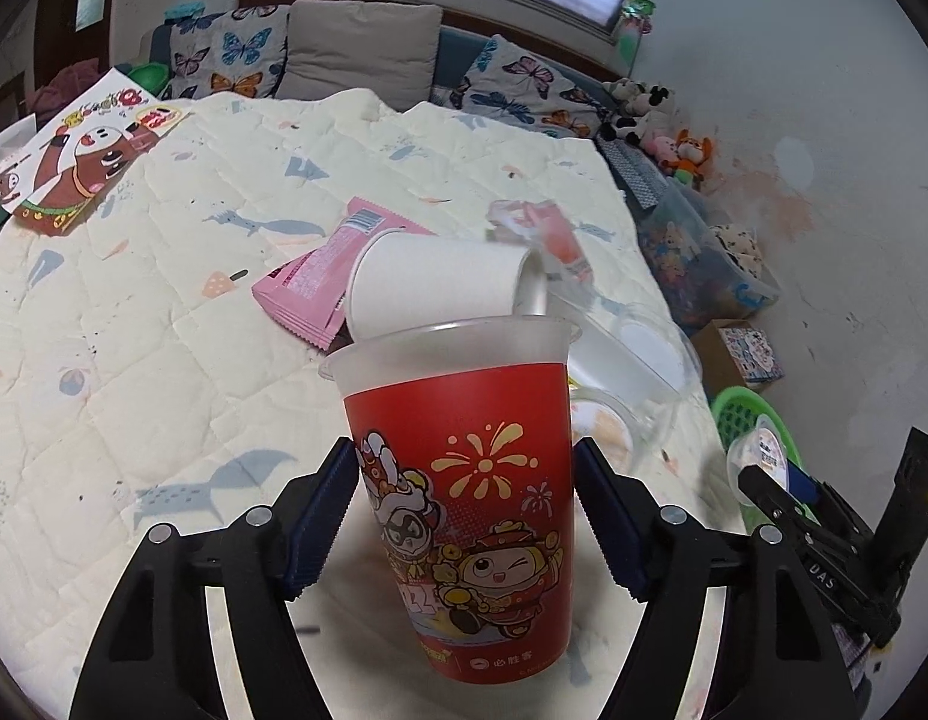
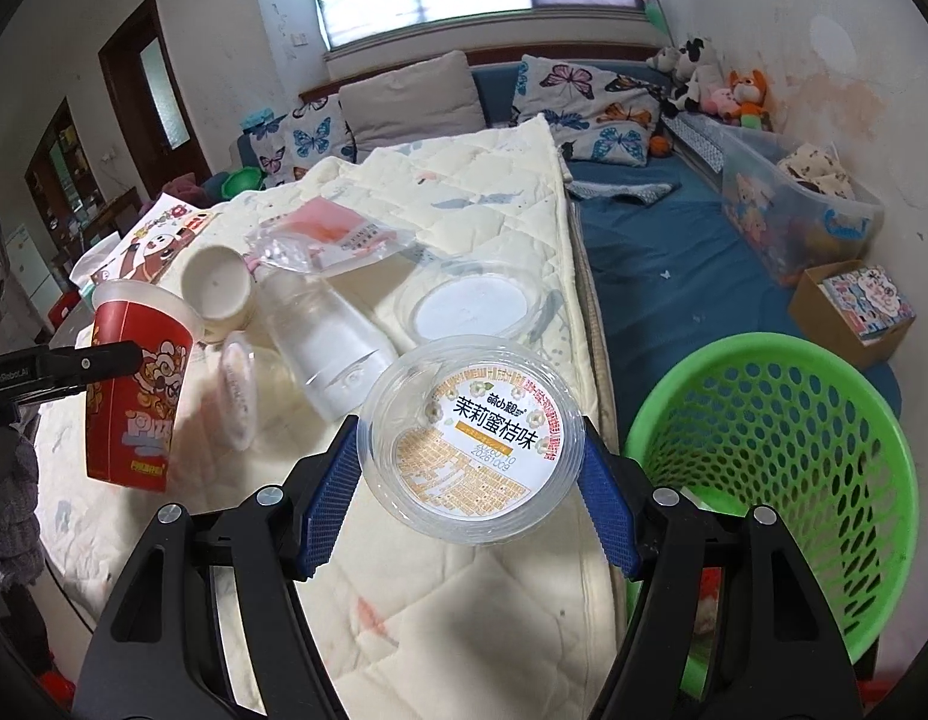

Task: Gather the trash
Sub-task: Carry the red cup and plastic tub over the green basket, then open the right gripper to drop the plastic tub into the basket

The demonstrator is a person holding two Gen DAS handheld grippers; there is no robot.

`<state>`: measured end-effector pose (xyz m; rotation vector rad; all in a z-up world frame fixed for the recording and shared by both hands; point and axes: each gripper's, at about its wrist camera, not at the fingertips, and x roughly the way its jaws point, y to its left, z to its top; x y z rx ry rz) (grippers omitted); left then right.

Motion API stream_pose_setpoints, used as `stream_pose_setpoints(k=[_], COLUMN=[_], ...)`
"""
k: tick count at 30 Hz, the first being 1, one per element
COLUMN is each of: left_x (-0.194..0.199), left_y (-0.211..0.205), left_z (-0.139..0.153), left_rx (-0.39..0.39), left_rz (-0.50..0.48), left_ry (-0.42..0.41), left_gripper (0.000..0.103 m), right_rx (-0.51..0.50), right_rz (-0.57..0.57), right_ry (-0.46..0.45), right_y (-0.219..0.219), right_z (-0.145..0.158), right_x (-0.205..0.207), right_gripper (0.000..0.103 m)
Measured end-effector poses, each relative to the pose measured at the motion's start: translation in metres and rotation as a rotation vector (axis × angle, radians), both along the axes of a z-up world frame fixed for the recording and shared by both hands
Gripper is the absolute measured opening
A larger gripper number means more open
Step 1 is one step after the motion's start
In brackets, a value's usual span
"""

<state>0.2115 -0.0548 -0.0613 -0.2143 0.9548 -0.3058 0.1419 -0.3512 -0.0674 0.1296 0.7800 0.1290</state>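
The left gripper (image 1: 467, 516) clasps a tall red cup (image 1: 464, 498) upright between its ribbed blue pads (image 1: 320, 525), the frosted plastic rim standing clear above a glossy cartoon print. Just beyond that rim, a plain white paper cup (image 1: 440, 285) lies on its side on the quilted cream bedspread (image 1: 134, 300), partly covering a flat pink wrapper (image 1: 311, 282).

The right gripper (image 2: 470, 468) pinches a round, clear plastic tub (image 2: 473, 438) by its edges, its labelled face tilted toward the camera. To that gripper's right, close by and lower, stands a green basket (image 2: 782, 456) of perforated plastic. Ahead of the gripper, a clear bottle (image 2: 326, 342) lies on its side on the bedspread, with a shallow transparent lid (image 2: 476, 303) beside it and a crinkled clear bag (image 2: 338, 240) farther off. Far to its left, the left gripper's black arm holds the red cup slightly tilted.
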Motion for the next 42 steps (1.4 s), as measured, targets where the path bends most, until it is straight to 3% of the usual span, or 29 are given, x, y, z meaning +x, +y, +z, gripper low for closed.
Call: stream_pose_setpoints(k=[17,42], left_x=[-0.044,-0.056], left_y=[-0.046,-0.182], left_z=[0.037,0.063], left_rx=[-0.004,0.052], left_rz=[-0.145,-0.383], left_ry=[-0.078,-0.127], left_gripper=[0.07,0.07], right_rx=[0.009,0.005], right_rz=[-0.078,-0.348], right_ry=[-0.029,0.025], right_y=[-0.029,-0.154], right_z=[0.01,-0.013], right_x=[-0.054,-0.095], right_gripper=[0.069,0.07])
